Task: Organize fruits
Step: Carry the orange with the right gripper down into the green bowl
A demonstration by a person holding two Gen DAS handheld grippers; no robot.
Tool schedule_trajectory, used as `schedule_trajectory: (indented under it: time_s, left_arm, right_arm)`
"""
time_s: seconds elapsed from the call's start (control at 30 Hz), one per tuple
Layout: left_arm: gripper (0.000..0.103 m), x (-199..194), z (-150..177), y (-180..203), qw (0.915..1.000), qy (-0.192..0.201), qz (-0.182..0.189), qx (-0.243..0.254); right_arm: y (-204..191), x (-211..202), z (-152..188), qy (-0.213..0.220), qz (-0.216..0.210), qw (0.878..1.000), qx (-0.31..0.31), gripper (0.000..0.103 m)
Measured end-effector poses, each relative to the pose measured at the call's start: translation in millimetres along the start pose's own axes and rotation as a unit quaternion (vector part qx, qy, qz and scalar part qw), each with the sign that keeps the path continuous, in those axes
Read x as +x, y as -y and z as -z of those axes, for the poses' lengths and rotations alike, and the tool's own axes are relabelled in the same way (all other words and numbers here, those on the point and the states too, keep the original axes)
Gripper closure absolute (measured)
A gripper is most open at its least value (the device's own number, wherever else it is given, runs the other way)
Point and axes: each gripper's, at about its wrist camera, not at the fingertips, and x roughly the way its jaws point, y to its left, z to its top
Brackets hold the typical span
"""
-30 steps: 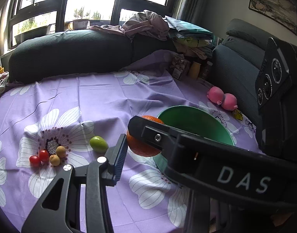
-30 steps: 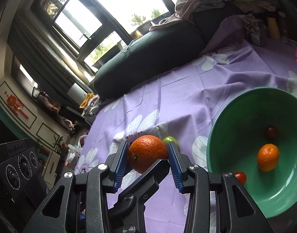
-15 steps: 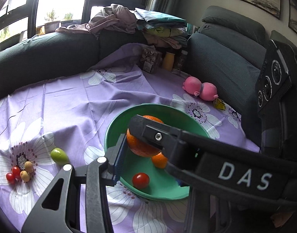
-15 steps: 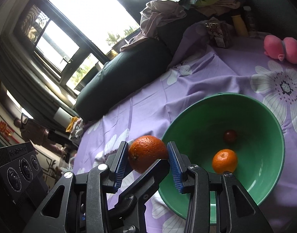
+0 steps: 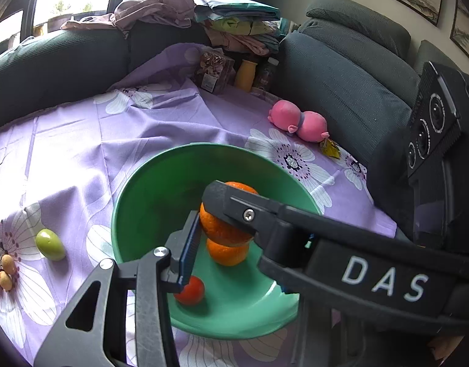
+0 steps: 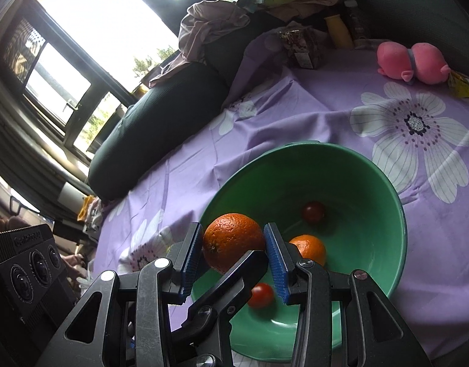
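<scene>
Evidently you had the big orange (image 6: 233,241) pinched between the right gripper (image 6: 234,258) pads, both grippers working it, hanging over the near-left inside of the green bowl (image 6: 384,189). Bowl floor lay directly below and slightly ahead; a straight drop looked enough. Left gripper (image 5: 225,229): one pad against the orange's side, the other finger across it, so likely clamped too. Below sat a smaller orange (image 5: 227,252) and two cherry tomatoes (image 6: 260,295). Purple flowered cloth (image 5: 81,140), sofa behind, window-lit.
</scene>
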Motion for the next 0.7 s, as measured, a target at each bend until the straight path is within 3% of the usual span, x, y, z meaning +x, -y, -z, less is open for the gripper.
schedule_trajectory:
  time_s: [0.7]
  left_arm:
    - [0.061, 25, 7, -4, 0.9985, -0.037, 0.03, -0.027]
  right_arm:
    - [13, 13, 1, -0.035, 0.05, 0.998, 0.008, 0.059]
